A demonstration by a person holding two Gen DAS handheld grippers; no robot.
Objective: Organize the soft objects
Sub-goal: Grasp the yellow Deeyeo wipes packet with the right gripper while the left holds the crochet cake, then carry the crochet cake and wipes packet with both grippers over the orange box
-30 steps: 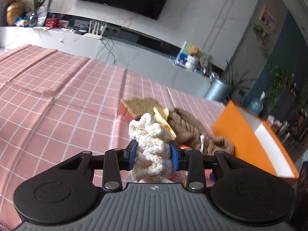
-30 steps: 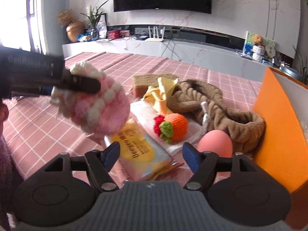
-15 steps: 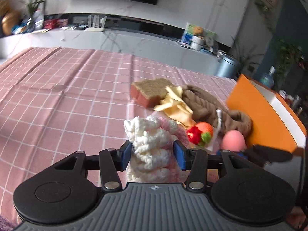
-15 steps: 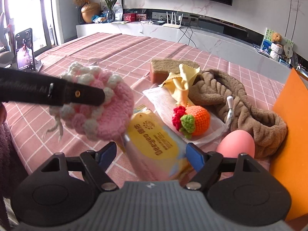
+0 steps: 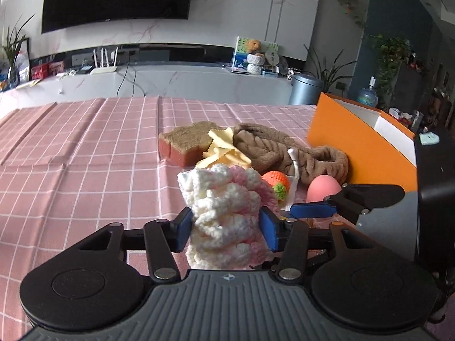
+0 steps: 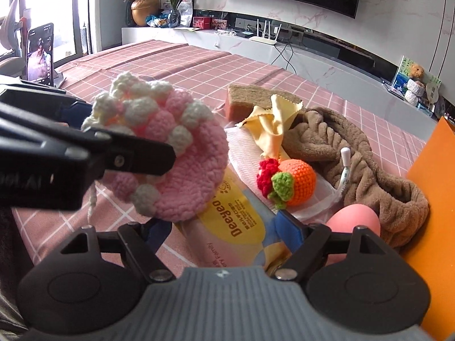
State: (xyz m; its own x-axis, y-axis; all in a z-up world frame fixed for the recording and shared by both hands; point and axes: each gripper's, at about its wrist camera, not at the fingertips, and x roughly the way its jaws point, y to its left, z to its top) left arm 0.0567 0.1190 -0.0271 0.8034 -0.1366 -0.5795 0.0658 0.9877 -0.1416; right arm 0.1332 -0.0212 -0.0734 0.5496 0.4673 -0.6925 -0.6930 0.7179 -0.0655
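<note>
The crochet pouch (image 6: 182,153) is pink with white bumps. The desk (image 5: 85,153) has a pink cloth with white squares. The sponge (image 5: 187,142) is brown on top and red below. The little cloth (image 6: 270,125) is yellow. The knitted fruit (image 6: 295,182) is orange with green and red. The egg (image 5: 322,189) is pink. The box (image 5: 355,147) is orange outside and white inside. The fuzzy band (image 6: 355,153) is brown. The fingers (image 5: 268,228) have blue pads.

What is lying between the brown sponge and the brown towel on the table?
A crumpled yellow cloth lies there, against the sponge and overlapping the towel. Both wrist views show it, the right one more clearly.
</note>
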